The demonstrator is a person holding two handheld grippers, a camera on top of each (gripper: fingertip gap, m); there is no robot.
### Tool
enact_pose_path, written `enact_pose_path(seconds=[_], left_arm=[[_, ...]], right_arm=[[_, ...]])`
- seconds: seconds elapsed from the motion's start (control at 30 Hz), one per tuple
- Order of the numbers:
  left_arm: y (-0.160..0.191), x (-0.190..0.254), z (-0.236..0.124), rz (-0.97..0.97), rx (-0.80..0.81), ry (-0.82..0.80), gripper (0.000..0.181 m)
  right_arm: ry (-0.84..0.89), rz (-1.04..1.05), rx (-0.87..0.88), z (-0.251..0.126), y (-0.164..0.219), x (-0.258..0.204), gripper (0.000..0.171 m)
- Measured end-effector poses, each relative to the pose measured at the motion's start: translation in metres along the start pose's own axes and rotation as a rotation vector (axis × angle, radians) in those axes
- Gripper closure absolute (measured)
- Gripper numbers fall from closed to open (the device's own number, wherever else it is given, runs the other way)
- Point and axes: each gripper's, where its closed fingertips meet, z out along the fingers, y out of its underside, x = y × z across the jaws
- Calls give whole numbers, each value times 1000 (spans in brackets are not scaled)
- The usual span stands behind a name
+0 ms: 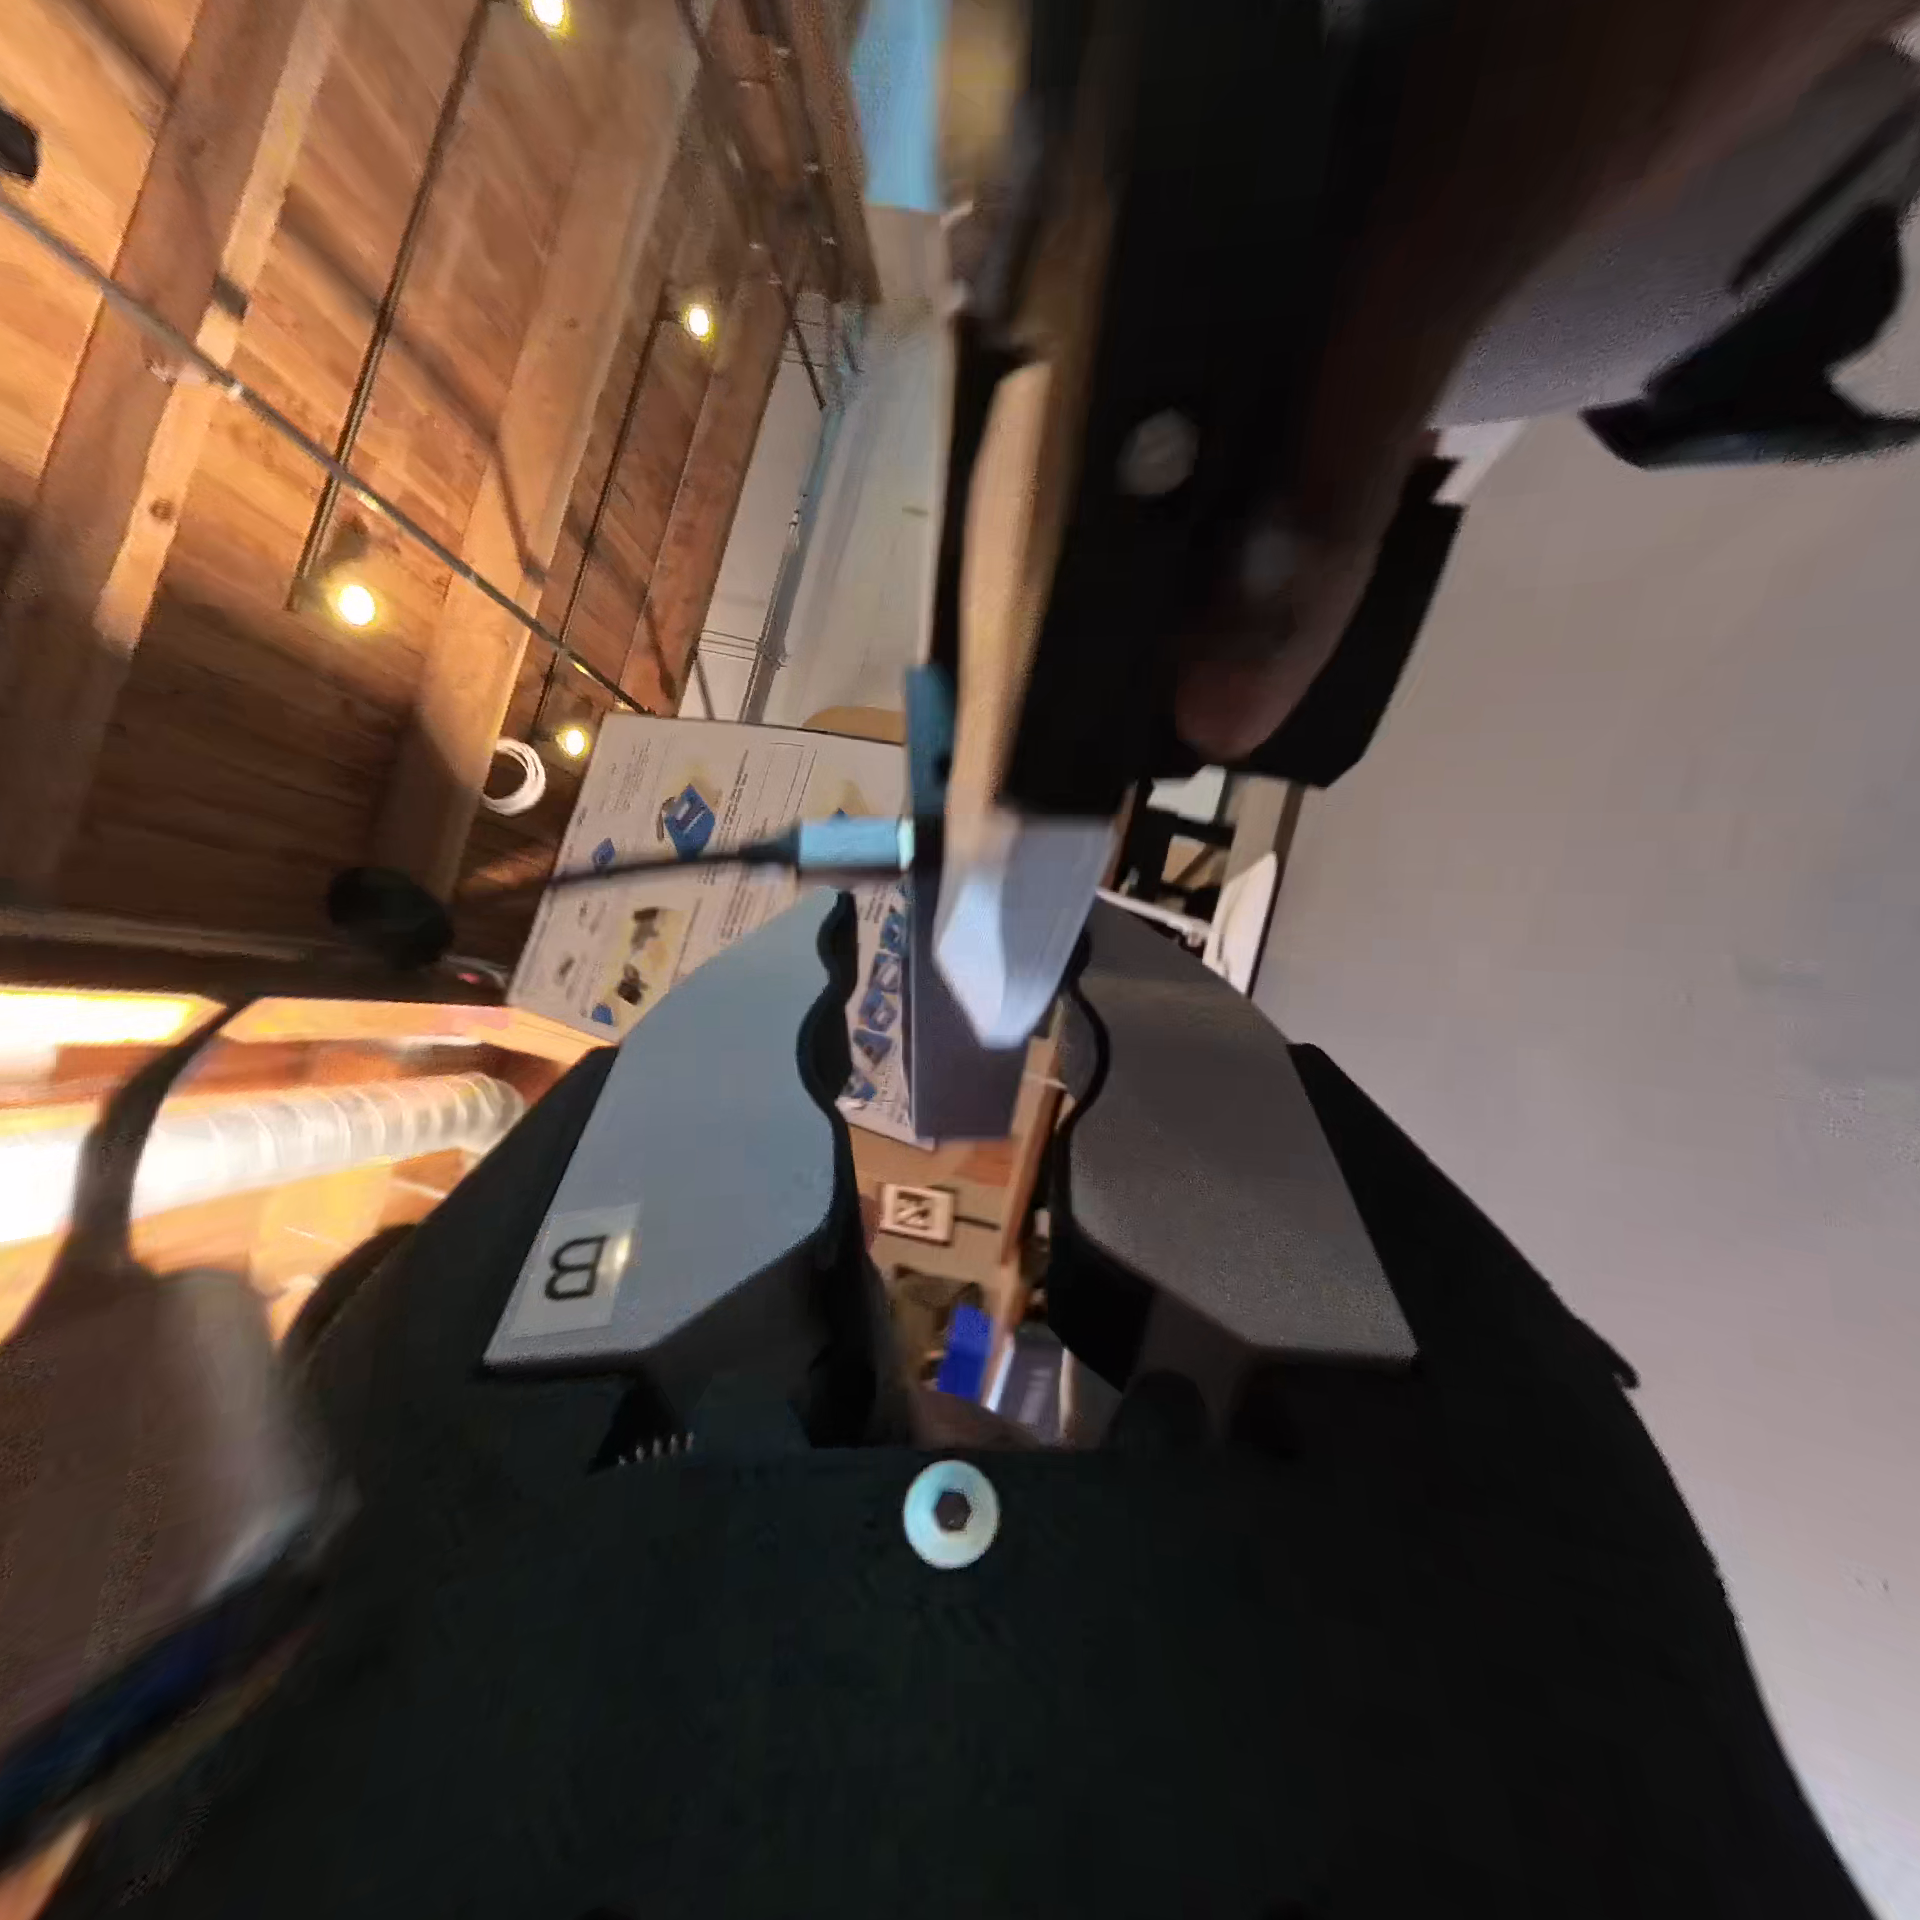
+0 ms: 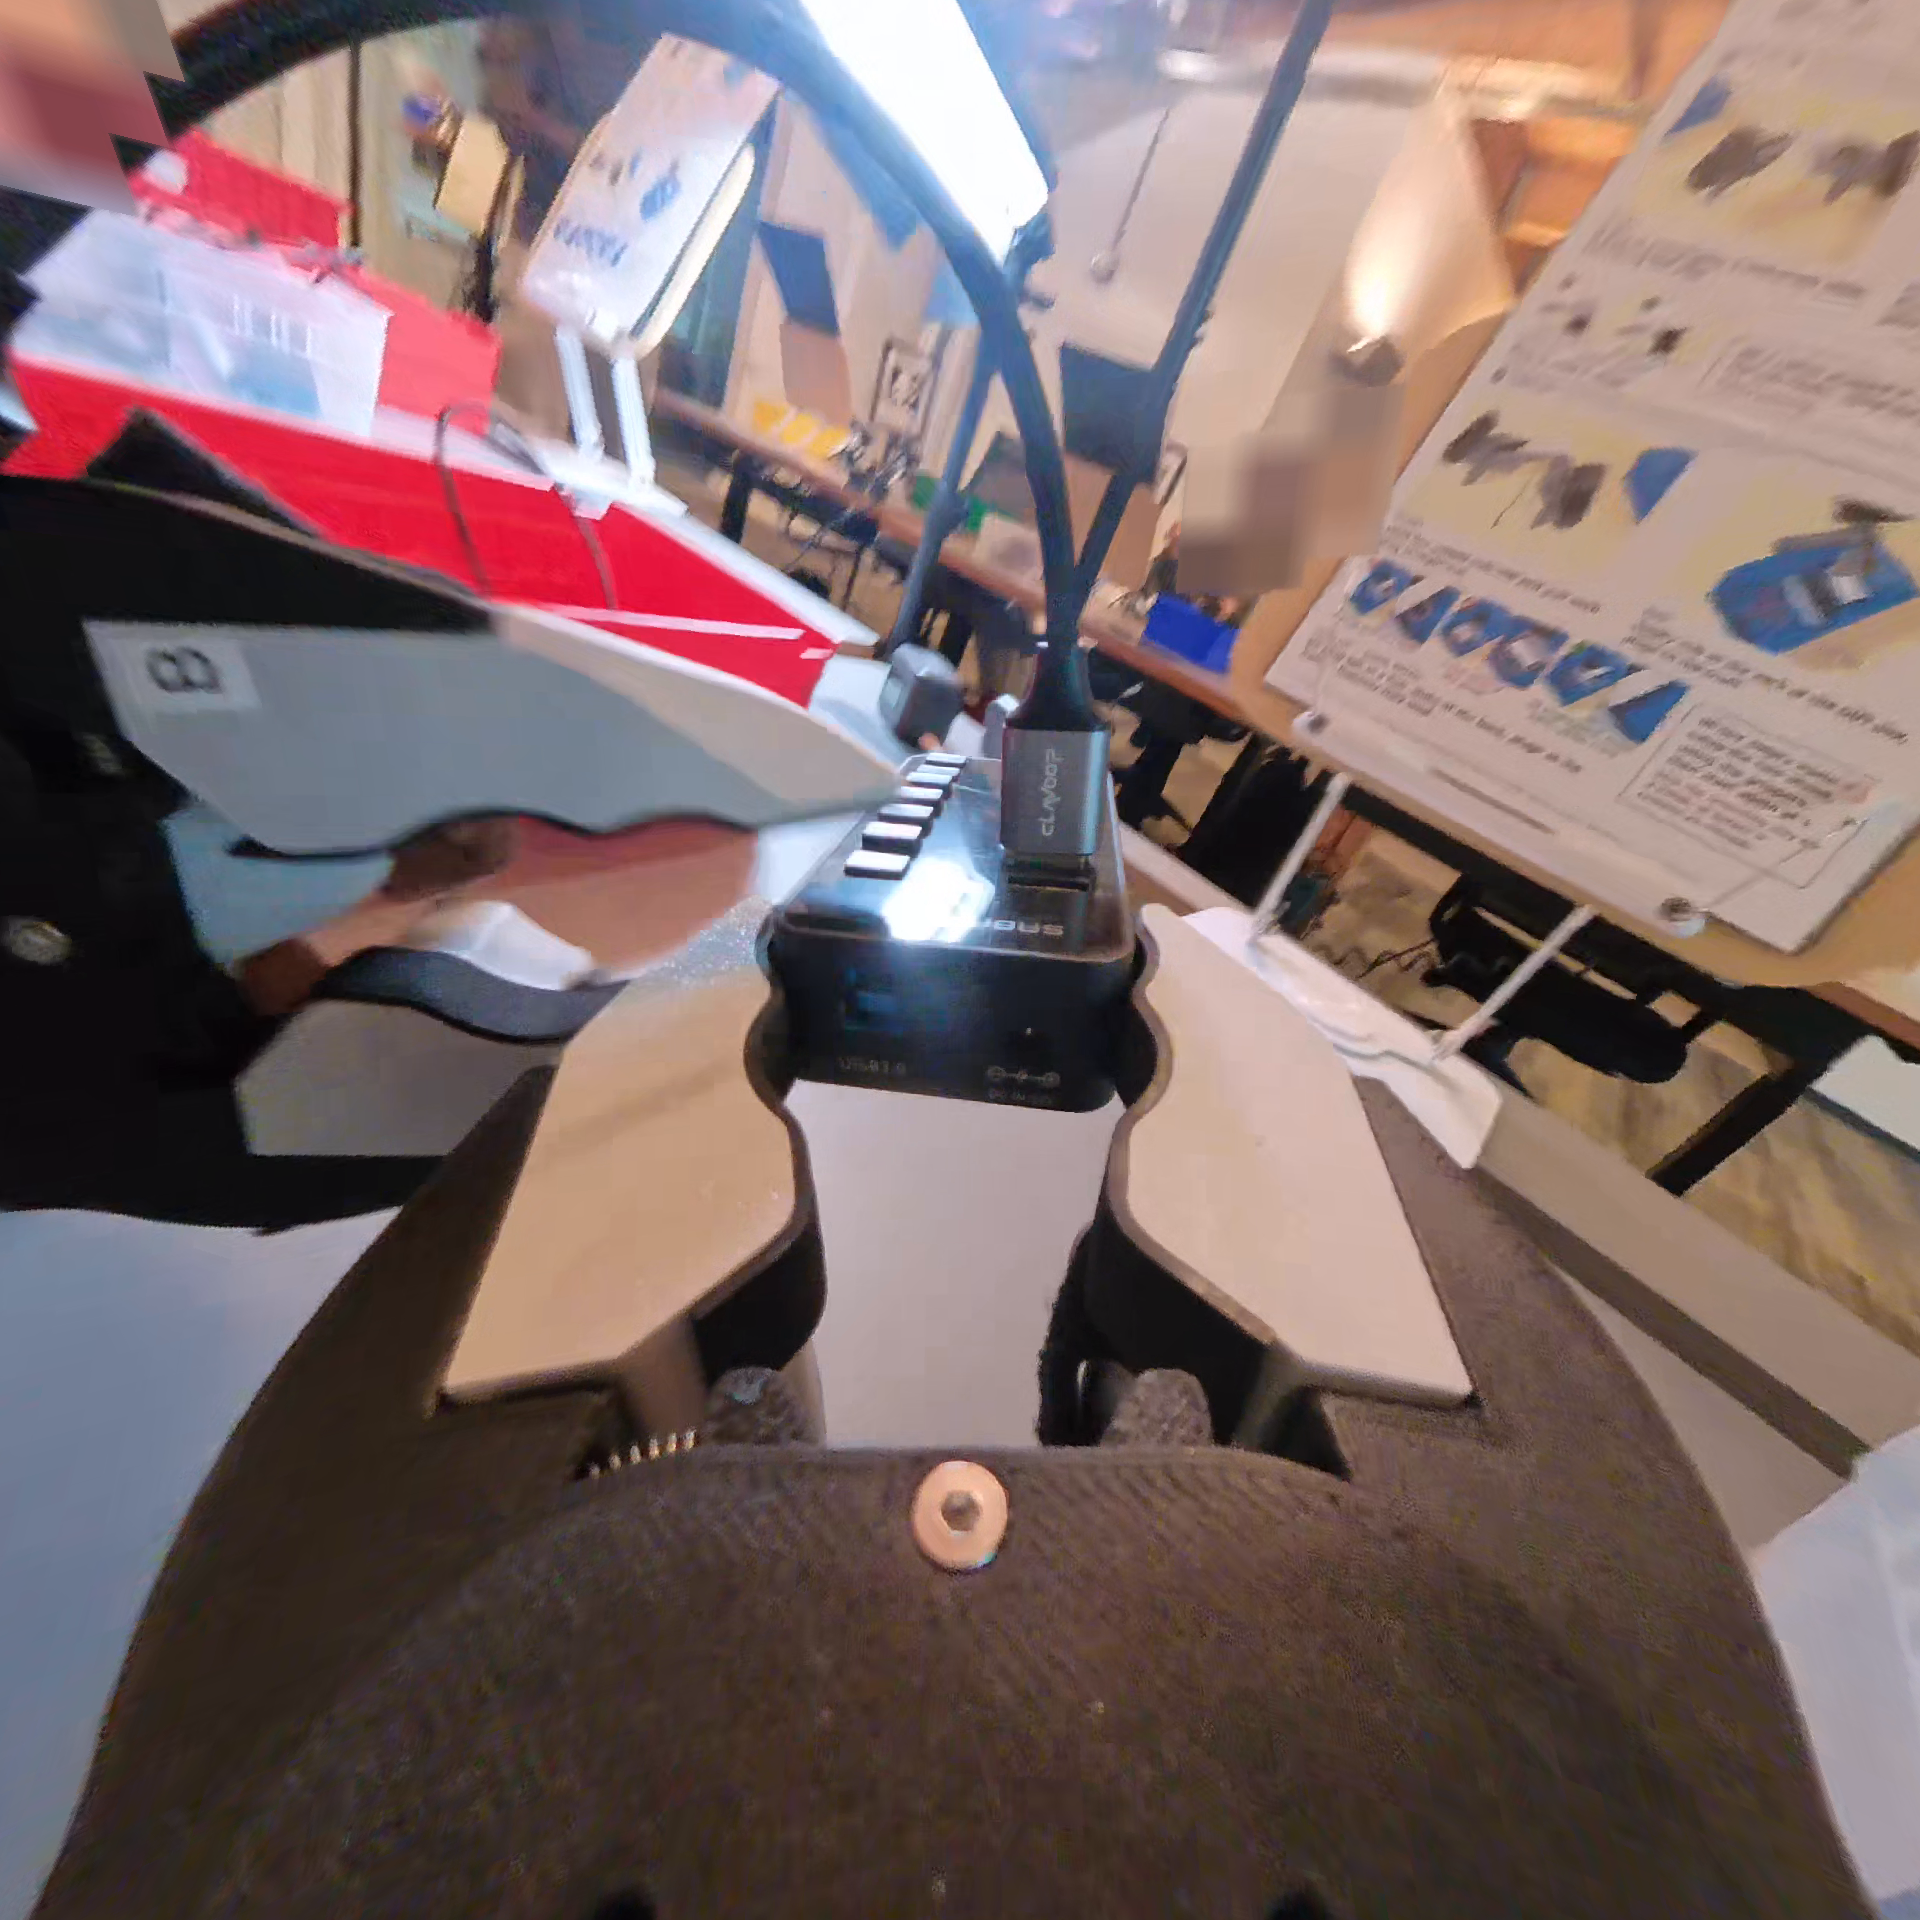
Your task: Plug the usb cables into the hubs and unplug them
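Observation:
In the right wrist view my right gripper (image 2: 951, 997) is shut on a black USB hub (image 2: 935, 1039), holding it by its near end just above the white table. A grey metal USB plug (image 2: 1051, 792) on a black cable (image 2: 1023, 436) stands upright in a port on top of the hub. My left gripper (image 2: 831, 800) reaches in from the left, side-on, jaws apart, tips beside the hub's row of ports. In the left wrist view, rolled sideways, my left gripper (image 1: 961, 935) is open; the plug (image 1: 852, 842) lies just past its fingertips, against the right gripper's finger (image 1: 1013, 925).
A printed poster on a white stand (image 2: 1662, 540) stands right of the hub, also in the left wrist view (image 1: 665, 862). A red box (image 2: 436, 499) and a small white sign on a stand (image 2: 644, 197) stand behind left. A bright light bar (image 2: 925, 94) hangs above. White table (image 2: 935, 1247). My left and right fingertips are right by each other.

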Motion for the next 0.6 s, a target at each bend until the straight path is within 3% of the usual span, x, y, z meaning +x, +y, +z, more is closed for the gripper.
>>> enact_pose_path(seconds=[0.1, 0.17, 0.3, 0.37, 0.43, 0.53, 0.6], left_arm=[[14, -24, -3, -387, 31, -13, 139], [24, -31, -1, -882, 66, 79, 137], [21, -43, 4, -2100, 341, 513, 106], [19, -50, 0, -2455, 521, 722, 106], [14, -40, 0, -2577, 527, 804, 107], [-4, -33, -4, -2548, 519, 901, 134], [6, -26, -1, -2518, 435, 800, 152]], right_arm=[[92, 59, 113, -11, -15, 33, 110], [108, 90, 244, -20, -32, 46, 110], [30, 39, 409, -25, -54, 29, 110], [24, -38, 397, -19, -48, 13, 110], [1, -105, 350, -10, -36, -4, 110], [-3, -264, 273, 0, -20, -23, 110], [-12, -253, 277, 2, -18, -24, 111]])
